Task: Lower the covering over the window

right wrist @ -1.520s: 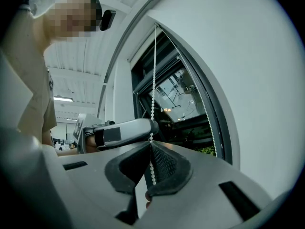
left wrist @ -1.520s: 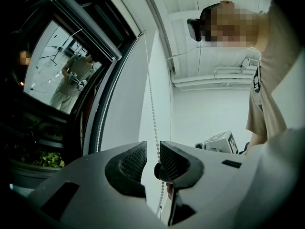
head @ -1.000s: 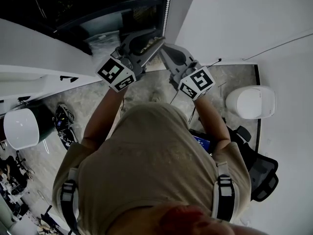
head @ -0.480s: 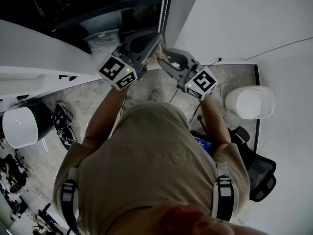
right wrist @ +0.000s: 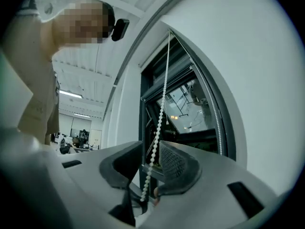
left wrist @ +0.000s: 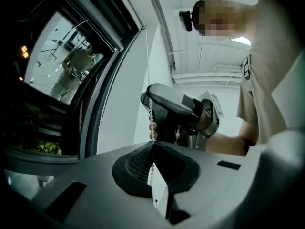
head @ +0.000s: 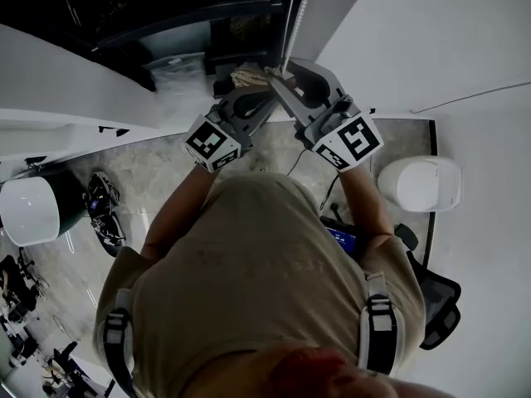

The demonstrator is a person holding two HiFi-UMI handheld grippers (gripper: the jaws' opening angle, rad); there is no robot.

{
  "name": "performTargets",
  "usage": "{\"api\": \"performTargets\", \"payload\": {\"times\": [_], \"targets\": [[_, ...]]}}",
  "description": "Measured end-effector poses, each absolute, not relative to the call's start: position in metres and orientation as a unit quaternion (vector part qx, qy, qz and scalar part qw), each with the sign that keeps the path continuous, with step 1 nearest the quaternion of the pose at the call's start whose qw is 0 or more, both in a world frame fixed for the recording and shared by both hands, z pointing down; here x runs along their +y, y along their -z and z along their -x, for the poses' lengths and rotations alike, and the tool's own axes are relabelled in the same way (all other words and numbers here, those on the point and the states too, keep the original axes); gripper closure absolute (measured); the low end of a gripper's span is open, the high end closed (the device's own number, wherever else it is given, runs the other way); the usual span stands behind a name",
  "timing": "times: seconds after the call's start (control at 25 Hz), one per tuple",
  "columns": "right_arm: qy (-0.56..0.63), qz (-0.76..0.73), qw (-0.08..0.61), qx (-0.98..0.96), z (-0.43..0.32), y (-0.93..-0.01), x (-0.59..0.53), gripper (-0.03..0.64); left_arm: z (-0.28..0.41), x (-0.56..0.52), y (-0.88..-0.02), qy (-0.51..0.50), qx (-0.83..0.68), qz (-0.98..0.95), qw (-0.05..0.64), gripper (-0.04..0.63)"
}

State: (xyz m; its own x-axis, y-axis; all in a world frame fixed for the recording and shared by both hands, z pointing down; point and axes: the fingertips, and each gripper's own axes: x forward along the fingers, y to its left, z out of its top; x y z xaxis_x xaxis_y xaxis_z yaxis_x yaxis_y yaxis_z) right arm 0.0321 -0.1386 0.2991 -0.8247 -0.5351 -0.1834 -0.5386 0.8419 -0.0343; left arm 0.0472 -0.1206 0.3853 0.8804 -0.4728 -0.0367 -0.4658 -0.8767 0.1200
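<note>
A white bead chain (left wrist: 151, 118) hangs down beside the dark window (right wrist: 190, 104). My left gripper (left wrist: 152, 144) is shut on this chain, and the beads run up out of the pinch between its pads. In the head view the left gripper (head: 264, 99) sits just below the right gripper (head: 286, 75), both by the window frame. My right gripper (right wrist: 151, 159) has just been opening; the bead chain (right wrist: 162, 109) hangs loose in the gap between its jaws and neither pad presses on it. A second strand (right wrist: 217, 123) runs along the frame's right side.
A white wall (head: 415, 31) stands right of the window and a white ledge (head: 66, 81) left of it. On the floor below are a white round seat (head: 419, 185), a black office chair (head: 436, 301) and another white round object (head: 29, 210).
The left gripper closed on the chain and moved down with it. The right gripper let go of the chain, opened and moved up along it, above the left one.
</note>
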Motion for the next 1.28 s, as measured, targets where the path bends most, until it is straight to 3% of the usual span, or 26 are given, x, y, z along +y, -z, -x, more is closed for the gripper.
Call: {"api": "performTargets", "payload": {"times": [0.08, 0.32, 0.36, 0.4, 0.48, 0.72, 0.76, 0.92, 1.04, 1.12, 1.28], "targets": [[-0.010, 0.292, 0.083, 0.953, -0.033, -0.300, -0.144, 0.577, -0.050, -0.114, -0.382, 0.034, -0.232, -0.971, 0.052, 0.575], [0.020, 0.298, 0.095, 0.950, -0.039, -0.305, -0.148, 0.601, -0.046, -0.097, -0.365, 0.048, -0.171, -0.984, 0.002, 0.575], [0.024, 0.307, 0.085, 0.948, -0.043, -0.317, -0.150, 0.601, -0.039, -0.100, -0.362, 0.051, -0.175, -0.983, -0.011, 0.519], [0.036, 0.311, 0.070, 0.947, -0.046, -0.334, -0.152, 0.601, -0.029, -0.108, -0.357, 0.057, -0.188, -0.980, -0.021, 0.423], [0.074, 0.303, 0.045, 0.949, -0.045, -0.366, -0.152, 0.601, -0.015, -0.131, -0.334, 0.080, -0.211, -0.973, -0.041, 0.413], [0.092, 0.278, 0.029, 0.956, -0.020, -0.395, -0.137, 0.601, -0.049, -0.160, -0.274, 0.097, -0.180, -0.979, 0.006, 0.435], [0.091, 0.280, 0.027, 0.955, -0.019, -0.396, -0.137, 0.601, -0.055, -0.159, -0.275, 0.086, -0.176, -0.981, 0.000, 0.568], [0.052, 0.261, 0.044, 0.963, -0.026, -0.392, -0.131, 0.600, -0.050, -0.158, -0.277, 0.096, -0.194, -0.976, -0.013, 0.570], [0.050, 0.284, 0.118, 0.950, -0.064, -0.377, -0.136, 0.485, -0.037, -0.163, -0.287, 0.088, -0.227, -0.970, -0.022, 0.571], [0.053, 0.303, 0.153, 0.939, -0.082, -0.355, -0.144, 0.483, -0.034, -0.163, -0.307, 0.065, -0.232, -0.970, -0.017, 0.571], [-0.002, 0.293, 0.139, 0.946, -0.066, -0.313, -0.141, 0.483, -0.048, -0.142, -0.360, 0.021, -0.217, -0.976, 0.012, 0.571]]}}
